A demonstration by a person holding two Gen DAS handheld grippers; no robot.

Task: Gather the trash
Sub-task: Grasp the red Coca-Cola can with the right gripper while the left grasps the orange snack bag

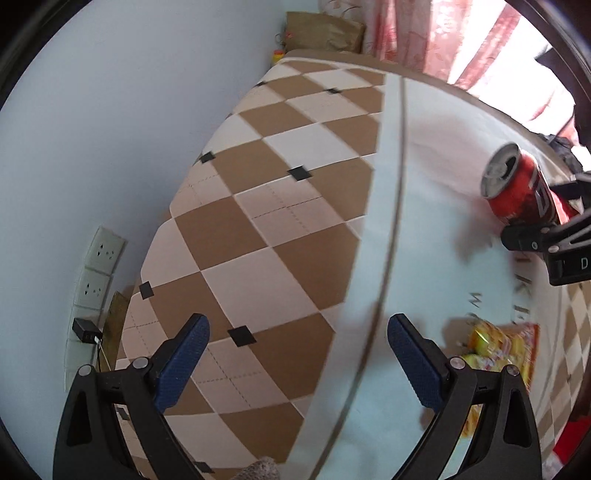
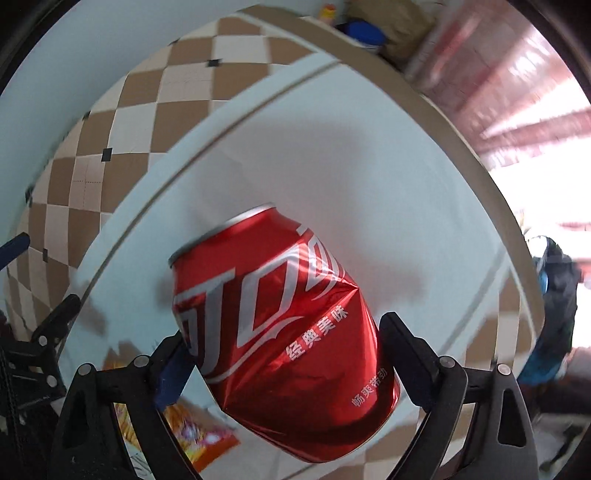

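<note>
A dented red soda can [image 2: 273, 325] lies on its side on the white table [image 2: 332, 166], its open top [image 1: 498, 173] turned toward the tiled floor. My right gripper [image 2: 284, 343] points down over it, jaws wide, one finger [image 2: 402, 350] on each side of the can; the can hides the pad faces, and I see no squeeze. From the left wrist view the right gripper [image 1: 546, 221] straddles the can [image 1: 524, 192]. My left gripper [image 1: 295, 339] is open with nothing in it, above the table's edge. A yellow-orange snack wrapper [image 1: 498, 350] lies just right of it.
Brown and cream floor tiles [image 1: 240, 240] lie left of the table. Wall sockets with a plugged charger [image 1: 99, 266] are low on the wall. A brown paper bag [image 1: 325, 33] and a pink curtain [image 1: 443, 37] stand at the far end. A dark bag [image 2: 557, 295] lies beyond the table.
</note>
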